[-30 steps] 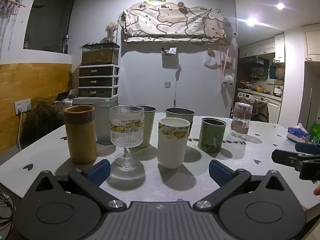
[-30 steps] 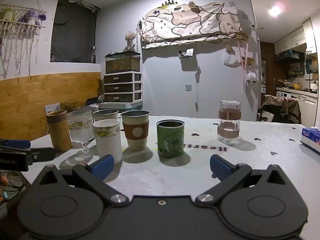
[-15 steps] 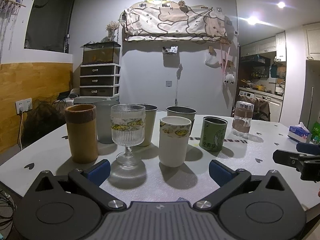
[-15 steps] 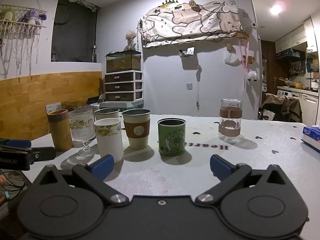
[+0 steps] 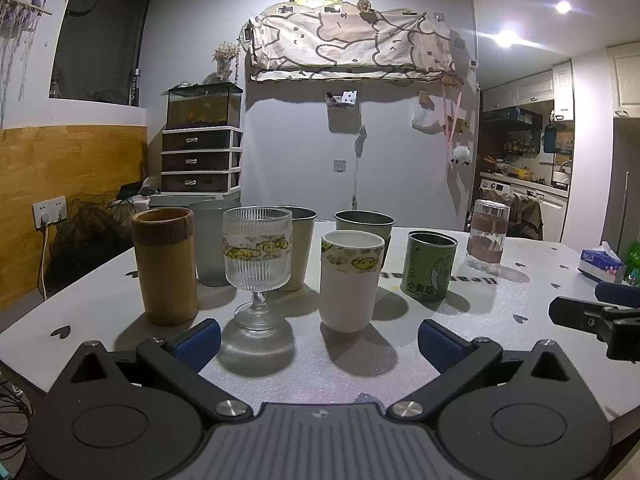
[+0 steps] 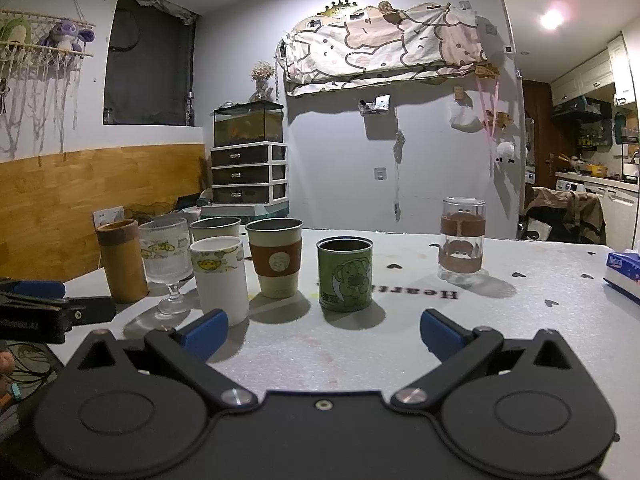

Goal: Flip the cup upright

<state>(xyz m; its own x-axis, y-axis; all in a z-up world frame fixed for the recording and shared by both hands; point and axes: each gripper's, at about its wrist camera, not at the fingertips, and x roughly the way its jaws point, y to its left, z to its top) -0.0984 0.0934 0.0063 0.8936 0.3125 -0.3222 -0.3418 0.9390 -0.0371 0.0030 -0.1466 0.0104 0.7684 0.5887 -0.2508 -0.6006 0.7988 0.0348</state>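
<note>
Your left gripper (image 5: pixel 319 338) and right gripper (image 6: pixel 324 330) are both wide open, nothing held, low over the white table (image 6: pixel 520 320). The clear glass tumbler with brown sleeve (image 6: pixel 461 240) sits mouth-down, ahead and right of your right gripper, well apart from the upright cups. The green printed tin cup (image 6: pixel 345 274) is straight ahead.

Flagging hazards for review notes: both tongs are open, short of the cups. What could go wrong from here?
The sleeved glass, apparently rim-down and apart from the rest, is smooth; it could slip from the right tongs mid-turn. The stemmed glass stands just ahead of the left tongs; a nudge could topple it.
</note>
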